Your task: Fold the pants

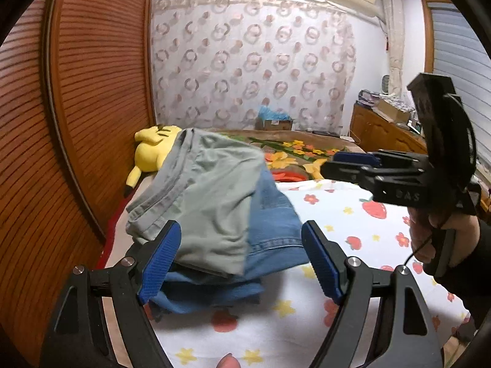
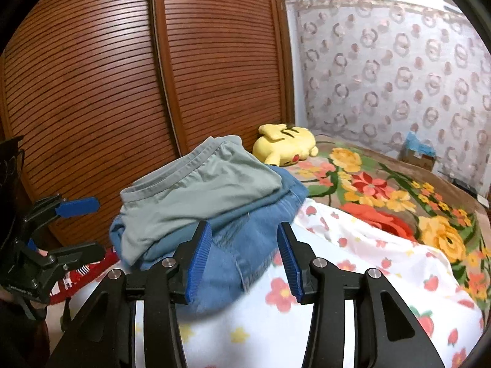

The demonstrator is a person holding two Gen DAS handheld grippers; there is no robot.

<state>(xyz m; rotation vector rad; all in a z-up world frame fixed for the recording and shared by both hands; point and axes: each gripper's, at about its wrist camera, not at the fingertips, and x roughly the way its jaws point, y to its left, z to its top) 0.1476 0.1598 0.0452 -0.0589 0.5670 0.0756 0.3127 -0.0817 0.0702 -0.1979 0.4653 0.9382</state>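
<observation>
Both grippers apart and empty, pulled off a folded stack at the bed's left edge.

Left gripper jaws wide, nothing between the pads; right gripper jaws partly apart, also empty, no cloth pinched. Green-grey pants lie folded on top of blue jeans, stack just ahead of both grippers, long axis running near-to-far along the wardrobe side. Left gripper looks nearer the stack's near edge; right sits beside it, to the right. Fold looks about done, my read. Open room: strawberry sheet right and near is free; yellow plush is at the far end, wardrobe tight on the left.
</observation>
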